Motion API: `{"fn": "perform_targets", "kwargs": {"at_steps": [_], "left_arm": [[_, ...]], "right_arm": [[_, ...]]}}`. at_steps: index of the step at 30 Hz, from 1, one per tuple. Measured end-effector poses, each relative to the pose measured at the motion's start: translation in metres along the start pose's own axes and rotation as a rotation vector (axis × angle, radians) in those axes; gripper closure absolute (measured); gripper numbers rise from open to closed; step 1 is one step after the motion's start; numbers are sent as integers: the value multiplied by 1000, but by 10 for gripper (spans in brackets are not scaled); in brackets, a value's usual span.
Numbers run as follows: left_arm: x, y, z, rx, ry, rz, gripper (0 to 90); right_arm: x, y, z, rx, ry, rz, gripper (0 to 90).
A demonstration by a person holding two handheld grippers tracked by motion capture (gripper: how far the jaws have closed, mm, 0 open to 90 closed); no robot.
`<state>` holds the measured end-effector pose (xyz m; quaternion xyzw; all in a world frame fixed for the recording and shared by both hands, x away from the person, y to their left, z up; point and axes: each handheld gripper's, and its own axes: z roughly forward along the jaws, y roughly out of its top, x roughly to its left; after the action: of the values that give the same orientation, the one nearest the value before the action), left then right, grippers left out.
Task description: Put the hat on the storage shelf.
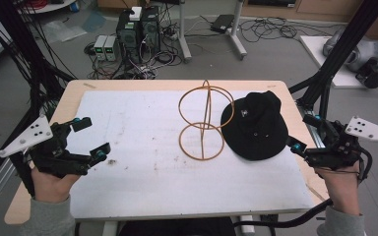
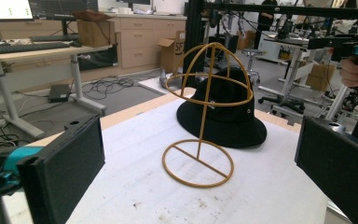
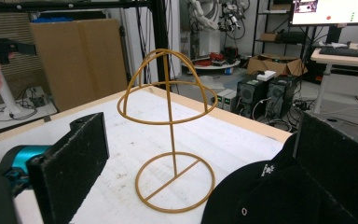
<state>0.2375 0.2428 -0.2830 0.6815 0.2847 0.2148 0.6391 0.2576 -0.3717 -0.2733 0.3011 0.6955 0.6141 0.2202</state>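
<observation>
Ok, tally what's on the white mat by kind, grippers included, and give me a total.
Black bucket hat: 1
Gold wire hat stand: 1
Handheld grippers: 2, the left gripper and the right gripper, both with jaws apart and holding nothing
Total: 4

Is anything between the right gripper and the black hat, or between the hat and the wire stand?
Nothing visible. The right gripper, open, sits just right of the black hat over bare mat. The hat lies right beside the gold wire stand, with nothing between them.
</observation>
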Motion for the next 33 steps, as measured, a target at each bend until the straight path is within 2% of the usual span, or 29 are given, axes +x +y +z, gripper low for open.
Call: {"fn": "perform_targets", "kwargs": {"at_steps": [17,28,33], "left_arm": [[0,1,-3,-7,12,-2,17],[0,0,-1,2,6,-2,17],[0,1,-5,-6,17,-2,17]], "right_arm": [[-1,-2,5,9,0,-6,23],[-11,-4,-4,10,-50,1,23],[-17,-6,-2,9,-59,8,23]]}}
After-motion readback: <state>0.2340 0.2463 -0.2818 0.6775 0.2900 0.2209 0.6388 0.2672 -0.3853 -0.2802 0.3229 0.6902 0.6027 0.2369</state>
